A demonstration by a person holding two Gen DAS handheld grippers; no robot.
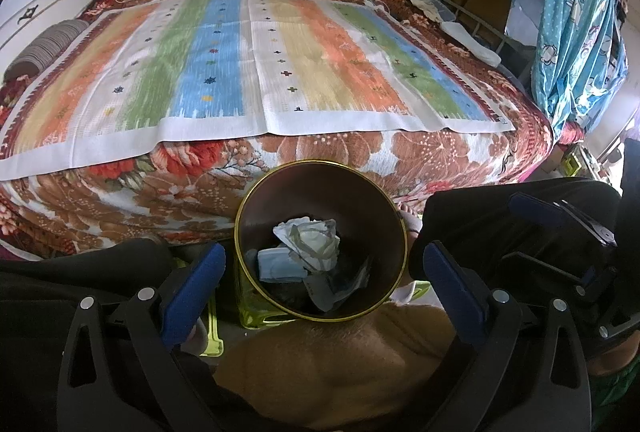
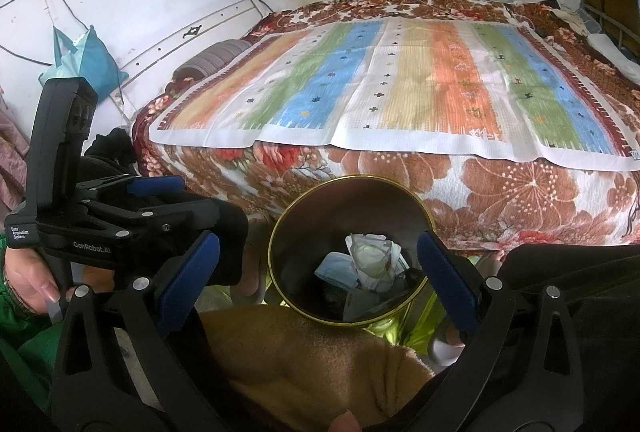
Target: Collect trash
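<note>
A round dark bin with a gold rim stands on the floor in front of the bed, also in the right wrist view. Crumpled white paper and a pale blue packet lie inside it; both show in the right wrist view, paper and packet. My left gripper is open and empty, just above the bin. My right gripper is open and empty, above the bin too. The right gripper also shows at the right of the left view; the left one shows at left.
A bed with a floral brown blanket and a striped mat fills the view beyond the bin. A tan fuzzy cloth lies below the grippers. A yellow-green object sits beside the bin. Hanging clothes are at right.
</note>
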